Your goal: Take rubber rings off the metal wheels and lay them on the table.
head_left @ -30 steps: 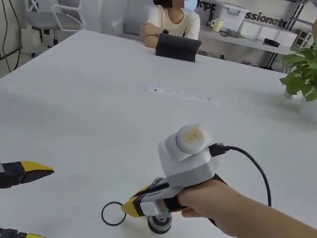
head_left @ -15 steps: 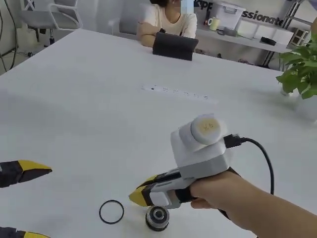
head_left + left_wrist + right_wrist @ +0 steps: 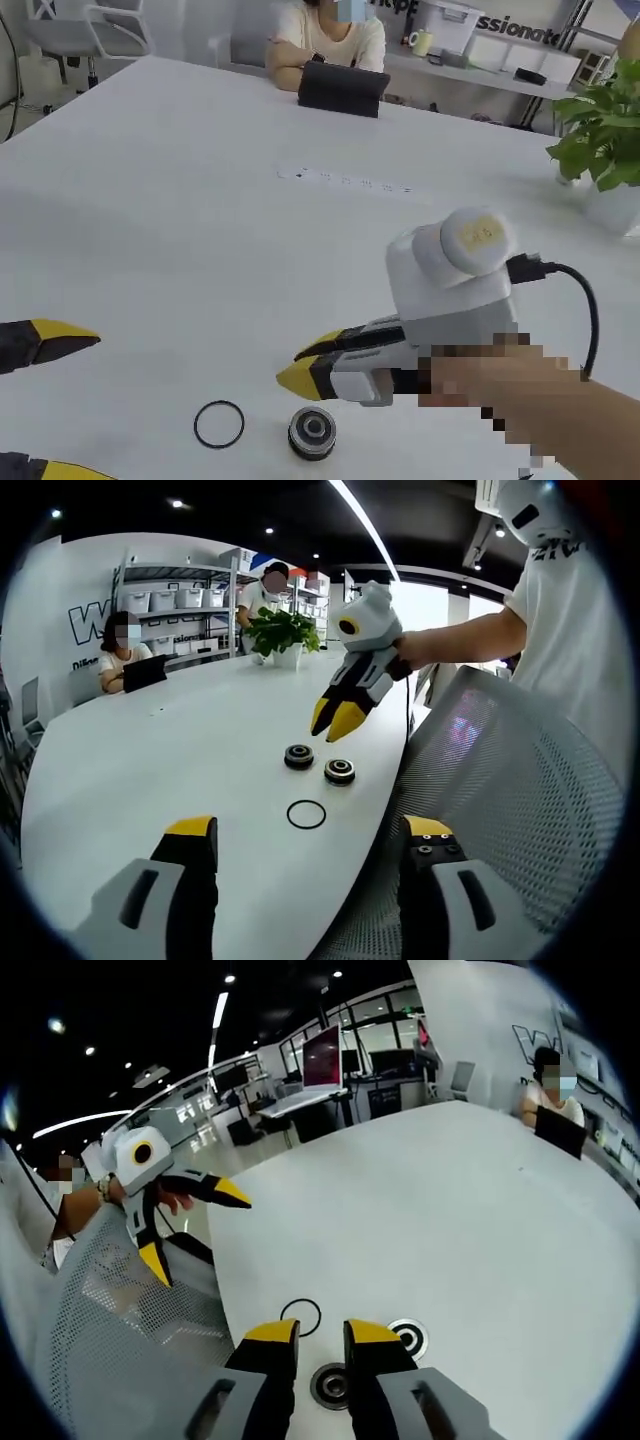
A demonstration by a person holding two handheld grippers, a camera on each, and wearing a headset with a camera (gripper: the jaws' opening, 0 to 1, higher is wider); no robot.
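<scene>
My right gripper hangs low over the table, close to its near edge. Its jaws are drawn almost together, with only a slit between the yellow tips and nothing in them. I judge that narrow set suits the job, since a thin band of rubber wants fine tips, not a wide bite. The tips point down and to my left, and in the right gripper view the wheel sits just below and between them.

My left gripper is spread wide and empty, well apart from the parts on the left. It points in along the near edge toward them, probably waiting to steady a wheel while the right one peels.

The ring lies flat just beside the wheel on its left, near it but not touching. It is round, so it has no long axis, and its opening faces straight up.

The wheel rests on one flat face with the hub hole up, so its axle stands upright and the rim runs level all round. The second wheel lies the same way just beside it, farther from the near edge. Its rim looks paler in the right gripper view, but I cannot tell which wheel has rubber on.
</scene>
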